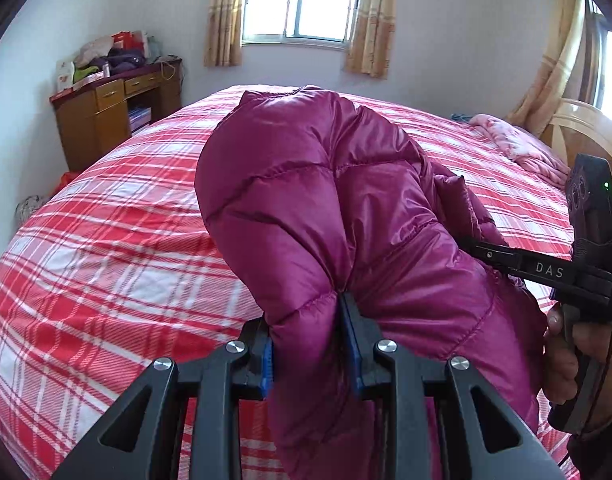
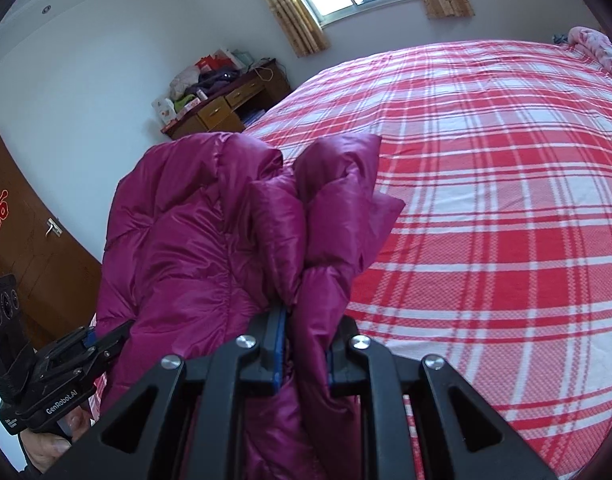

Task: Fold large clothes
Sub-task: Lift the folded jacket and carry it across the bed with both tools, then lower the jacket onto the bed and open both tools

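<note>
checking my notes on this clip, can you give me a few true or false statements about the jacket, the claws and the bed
1. Both claws are clamped on the magenta puffer jacket. True: left claw and right claw each pinch its fabric.
2. The jacket lies flat on the bed. False: it is bunched and held up above the plaid bedspread.
3. The bedspread is blue striped. False: it is red and white plaid.
4. A wooden desk stands near the window. True.
5. The curtains are fully closed. False: they are pulled aside.

Plaid bed (image 1: 106, 240), pink blanket (image 1: 521, 140) atop
</note>
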`<state>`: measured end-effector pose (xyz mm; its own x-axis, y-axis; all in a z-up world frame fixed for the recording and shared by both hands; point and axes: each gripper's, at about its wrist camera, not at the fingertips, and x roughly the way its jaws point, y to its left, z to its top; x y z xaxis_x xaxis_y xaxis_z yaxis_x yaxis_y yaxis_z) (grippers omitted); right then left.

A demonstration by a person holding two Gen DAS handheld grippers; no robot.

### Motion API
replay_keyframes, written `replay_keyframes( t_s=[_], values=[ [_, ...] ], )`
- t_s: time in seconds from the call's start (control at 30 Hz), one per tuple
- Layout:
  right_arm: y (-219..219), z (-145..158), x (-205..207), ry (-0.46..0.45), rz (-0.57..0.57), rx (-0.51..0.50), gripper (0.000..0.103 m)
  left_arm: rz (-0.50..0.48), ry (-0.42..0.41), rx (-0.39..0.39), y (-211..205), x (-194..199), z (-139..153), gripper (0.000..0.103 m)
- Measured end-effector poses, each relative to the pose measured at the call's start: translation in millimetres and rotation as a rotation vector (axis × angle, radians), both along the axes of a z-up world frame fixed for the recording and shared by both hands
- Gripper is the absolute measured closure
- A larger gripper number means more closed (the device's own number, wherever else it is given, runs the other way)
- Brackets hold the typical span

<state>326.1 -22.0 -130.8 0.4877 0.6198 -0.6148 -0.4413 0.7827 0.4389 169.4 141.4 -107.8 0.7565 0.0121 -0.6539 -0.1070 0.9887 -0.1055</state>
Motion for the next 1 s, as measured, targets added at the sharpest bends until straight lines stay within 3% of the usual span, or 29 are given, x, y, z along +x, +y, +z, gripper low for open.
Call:
replay_keyframes(
  t_s=[0.37,0.63,0.73,0.8,0.87,1.0],
  values=[
    [26.5,-11.3,9.0,0.026,0.029,-0.049,0.085,0.031,0.027,0.030,12.3,-6.6,-16.7,0.073],
    [25.9,-22.4,12.7,0.065,0.013,-0.043,0.082,0.057,0.042,0.051,15.2,-4.2,-27.0,0.063],
    [26.0,-26.1,14.0,0.073,0.009,-0.053,0.078,0.082,0.036,0.084,13.9,-4.8,-27.9,0.051],
    [25.9,-28.5,13.6,0.075,0.005,-0.056,0.074,0.113,0.026,0.122,14.0,-6.4,-28.6,0.036],
    [24.9,-31.1,14.7,0.083,-0.001,-0.056,0.069,0.128,0.026,0.127,15.8,-7.5,-29.1,0.030],
    [21.5,-33.7,15.0,0.097,-0.016,-0.059,0.061,0.133,0.032,0.097,22.9,-9.2,-30.9,0.028]
  ],
)
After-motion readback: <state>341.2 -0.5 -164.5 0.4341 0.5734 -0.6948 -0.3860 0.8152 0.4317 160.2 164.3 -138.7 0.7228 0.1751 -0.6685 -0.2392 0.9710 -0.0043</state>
